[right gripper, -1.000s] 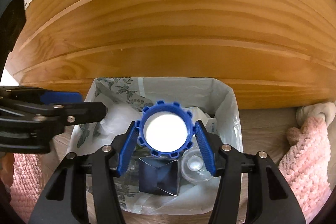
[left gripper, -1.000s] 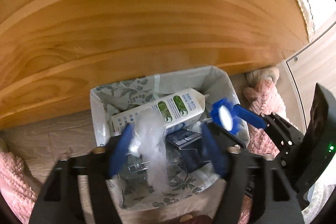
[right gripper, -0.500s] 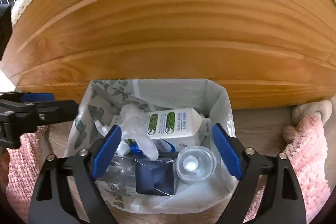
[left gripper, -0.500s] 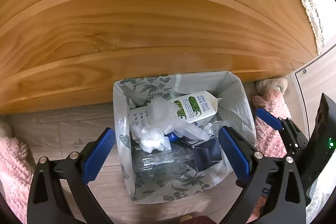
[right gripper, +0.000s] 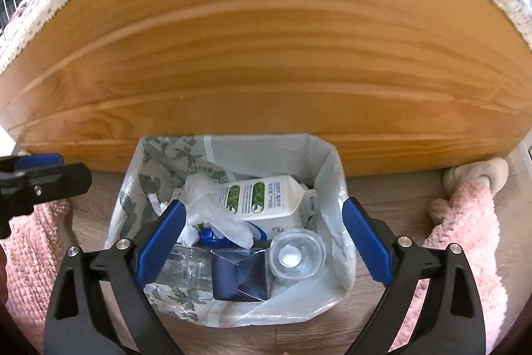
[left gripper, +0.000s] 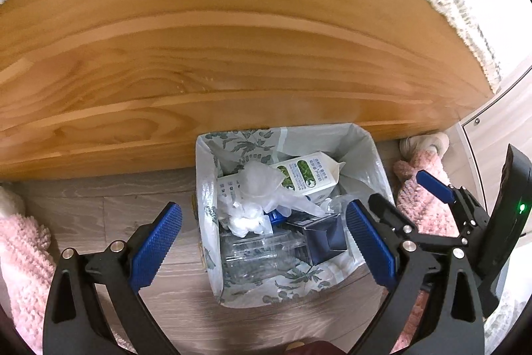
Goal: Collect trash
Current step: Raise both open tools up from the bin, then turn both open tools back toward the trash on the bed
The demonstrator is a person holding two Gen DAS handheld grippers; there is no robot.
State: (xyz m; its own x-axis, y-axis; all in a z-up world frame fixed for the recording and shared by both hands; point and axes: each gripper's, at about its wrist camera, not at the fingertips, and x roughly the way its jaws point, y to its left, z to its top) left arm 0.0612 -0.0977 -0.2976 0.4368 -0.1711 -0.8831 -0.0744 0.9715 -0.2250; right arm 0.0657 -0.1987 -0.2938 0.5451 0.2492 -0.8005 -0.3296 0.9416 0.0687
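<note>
Your left gripper [left gripper: 262,245] hung over bin, jaws wide apart, nothing between pads. Your right gripper [right gripper: 262,242] beside it, jaws still opening, nothing gripped. Below both: trash bin [right gripper: 335,188] with leaf-print liner on floor [left gripper: 99,215]. Inside it lay dark blue box [right gripper: 239,275], clear cup [right gripper: 296,255], blue cap [right gripper: 209,237], clear glove [left gripper: 262,185], milk carton [right gripper: 266,198]. Pink rugs [right gripper: 465,222] on either side. Beyond bin, wooden table side [left gripper: 232,55].

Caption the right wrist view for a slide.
Right gripper, jaws opening and empty, above a lined trash bag holding a milk carton.
</note>
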